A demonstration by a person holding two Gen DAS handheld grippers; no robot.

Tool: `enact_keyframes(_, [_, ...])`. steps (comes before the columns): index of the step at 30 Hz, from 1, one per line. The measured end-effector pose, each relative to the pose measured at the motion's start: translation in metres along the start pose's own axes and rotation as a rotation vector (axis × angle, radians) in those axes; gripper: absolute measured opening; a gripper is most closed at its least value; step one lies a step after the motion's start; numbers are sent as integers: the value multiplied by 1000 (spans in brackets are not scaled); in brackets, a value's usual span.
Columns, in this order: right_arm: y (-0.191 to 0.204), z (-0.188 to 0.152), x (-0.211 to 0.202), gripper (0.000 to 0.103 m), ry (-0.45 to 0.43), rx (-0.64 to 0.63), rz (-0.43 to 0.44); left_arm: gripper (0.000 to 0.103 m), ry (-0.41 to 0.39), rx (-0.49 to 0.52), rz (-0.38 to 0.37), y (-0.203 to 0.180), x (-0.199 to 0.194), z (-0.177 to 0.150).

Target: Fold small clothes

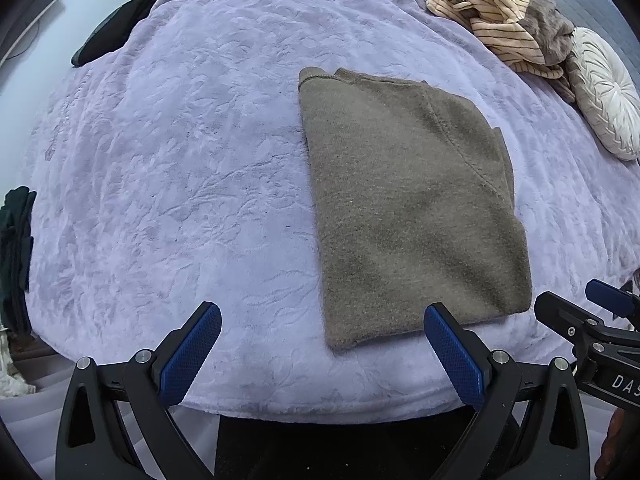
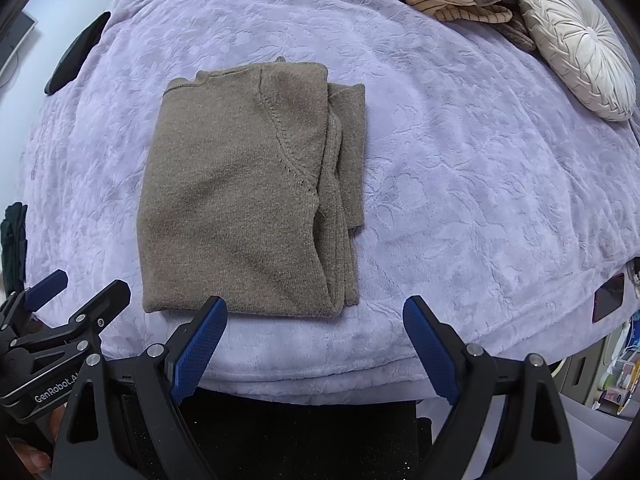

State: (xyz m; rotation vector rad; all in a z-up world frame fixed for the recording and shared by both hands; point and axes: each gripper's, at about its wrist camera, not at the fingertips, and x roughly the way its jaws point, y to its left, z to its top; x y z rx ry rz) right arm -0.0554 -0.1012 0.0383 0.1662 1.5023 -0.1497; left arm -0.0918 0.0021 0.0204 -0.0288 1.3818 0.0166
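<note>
just ahead of the right tongs [image 2: 315,316], a folded brown sweater [image 2: 248,196] lies flat on the lilac blanket [image 2: 460,184], its near hem beside the left blue pad. the left tongs [image 1: 322,324] see it ahead and to their right. both tongs are spread wide and hold nothing. only the right view shows the layered sleeve folds along the sweater's right edge; only the left view shows the wide bare blanket to its left. beyond the sweater, far right, lie a striped garment [image 1: 496,12] and a round cushion [image 2: 580,40]. a dark garment [image 1: 116,26] sits at the far left edge.
</note>
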Motion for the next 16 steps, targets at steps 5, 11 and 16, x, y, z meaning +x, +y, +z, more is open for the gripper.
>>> enact_keyframes(5, [0, -1, -1, 91, -3, -1, -5, 101, 2, -11, -3, 2, 0, -1])
enact_keyframes(11, [-1, -1, -1, 91, -2, -2, -5, 101, -20, 1, -14, 1, -2, -2])
enact_keyframes(16, [-1, -3, -2, 91, -2, -2, -6, 101, -32, 19, -25, -2, -5, -1])
